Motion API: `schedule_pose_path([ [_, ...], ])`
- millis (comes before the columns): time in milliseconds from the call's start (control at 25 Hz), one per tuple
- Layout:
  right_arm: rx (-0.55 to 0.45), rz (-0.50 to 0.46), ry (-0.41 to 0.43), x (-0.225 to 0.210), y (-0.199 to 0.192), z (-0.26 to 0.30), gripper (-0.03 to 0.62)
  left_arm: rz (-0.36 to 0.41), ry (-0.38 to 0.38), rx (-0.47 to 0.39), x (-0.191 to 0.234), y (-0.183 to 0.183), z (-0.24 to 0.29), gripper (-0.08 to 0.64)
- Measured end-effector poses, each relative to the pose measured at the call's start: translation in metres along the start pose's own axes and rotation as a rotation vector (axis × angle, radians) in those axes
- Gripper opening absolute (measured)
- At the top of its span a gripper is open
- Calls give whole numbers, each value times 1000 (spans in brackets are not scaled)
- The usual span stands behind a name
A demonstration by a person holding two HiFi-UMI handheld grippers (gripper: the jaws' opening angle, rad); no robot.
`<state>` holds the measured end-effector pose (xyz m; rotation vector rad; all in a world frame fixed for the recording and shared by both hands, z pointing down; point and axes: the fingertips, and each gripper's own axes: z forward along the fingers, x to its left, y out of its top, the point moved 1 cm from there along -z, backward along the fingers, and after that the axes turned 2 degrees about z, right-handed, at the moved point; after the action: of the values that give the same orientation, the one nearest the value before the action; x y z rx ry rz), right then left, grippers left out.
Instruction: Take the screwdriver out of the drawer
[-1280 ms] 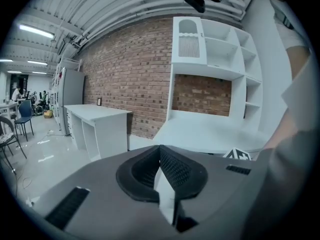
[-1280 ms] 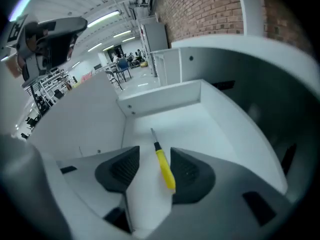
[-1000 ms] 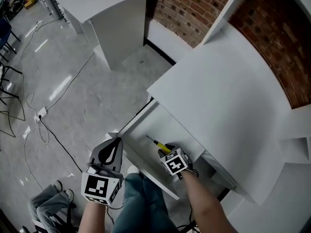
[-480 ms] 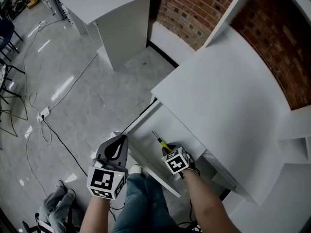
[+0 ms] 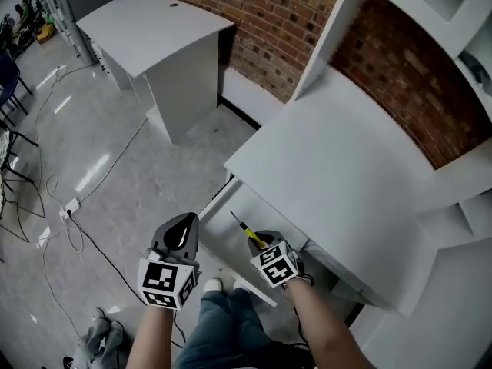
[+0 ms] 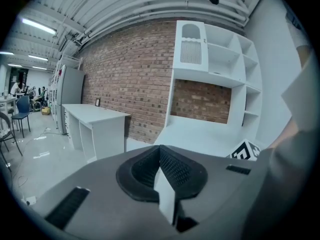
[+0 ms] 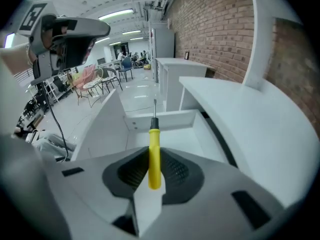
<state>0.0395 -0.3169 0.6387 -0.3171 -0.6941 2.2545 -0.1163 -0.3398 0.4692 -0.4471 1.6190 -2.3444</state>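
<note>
My right gripper (image 5: 261, 243) (image 7: 153, 170) is shut on the yellow handle of the screwdriver (image 7: 154, 151) (image 5: 247, 231). The thin metal shaft sticks out past the jaws, above the open white drawer (image 5: 231, 223) (image 7: 165, 134) under the white desk top (image 5: 338, 167). My left gripper (image 5: 182, 233) (image 6: 165, 171) hangs left of the drawer with its jaws shut and nothing between them.
A brick wall (image 5: 261, 14) runs behind the desk, with white shelves (image 6: 220, 69) on top of it. A second white desk (image 5: 154, 29) stands at the far left. Cables (image 5: 69, 206) lie on the glossy grey floor. The person's legs (image 5: 223, 329) are below the drawer.
Both grippers have risen. The right one has lifted the screwdriver up out of the drawer. The head view has tilted to show more of the wall.
</note>
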Motion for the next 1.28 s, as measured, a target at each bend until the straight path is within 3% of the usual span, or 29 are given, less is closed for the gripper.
schedule_pose_path([
  [200, -133, 54, -61, -10, 20, -45, 77, 25, -10, -50, -8, 32, -8, 12],
  [440, -173, 90, -120, -33, 27, -85, 78, 50, -23, -73, -23, 50, -13, 12],
  [880, -99, 202, -252, -127, 5, -102, 78, 83, -48, -56, -49, 52, 5, 12],
  [1280, -45, 131, -307, -177, -2, -78, 75, 98, -21, -34, -48, 50, 17, 12],
])
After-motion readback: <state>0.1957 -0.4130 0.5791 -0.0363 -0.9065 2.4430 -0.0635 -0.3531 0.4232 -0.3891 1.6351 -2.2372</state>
